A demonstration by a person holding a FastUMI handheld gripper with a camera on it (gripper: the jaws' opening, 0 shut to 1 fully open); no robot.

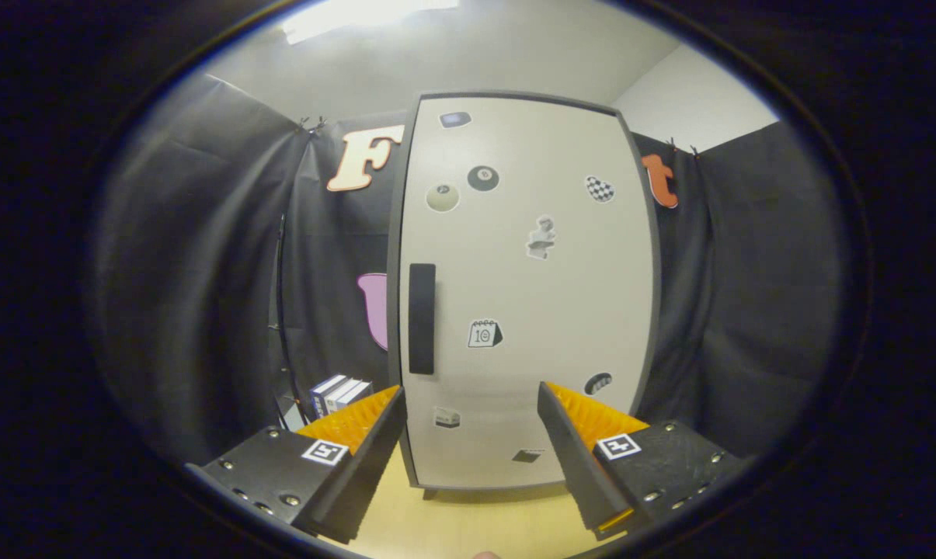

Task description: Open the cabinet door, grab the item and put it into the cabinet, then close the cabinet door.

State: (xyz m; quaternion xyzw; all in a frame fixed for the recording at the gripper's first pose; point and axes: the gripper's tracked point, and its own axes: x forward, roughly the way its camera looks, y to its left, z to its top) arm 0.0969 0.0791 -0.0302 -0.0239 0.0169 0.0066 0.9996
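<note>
A tall white cabinet door (545,295) with a dark grey frame stands shut straight ahead, dotted with small stickers. Its black vertical handle (422,318) sits near the door's left edge, at mid height. My gripper (471,404) is open, its two fingers spread wide with nothing between them, held a short way in front of the door's lower part. The handle is above and slightly left of the gap between the fingers. What lies inside the cabinet is hidden.
The cabinet stands on a light wooden tabletop (475,524). A few upright books (337,394) stand left of the cabinet, beyond the left finger. Black cloth walls close in on both sides and behind.
</note>
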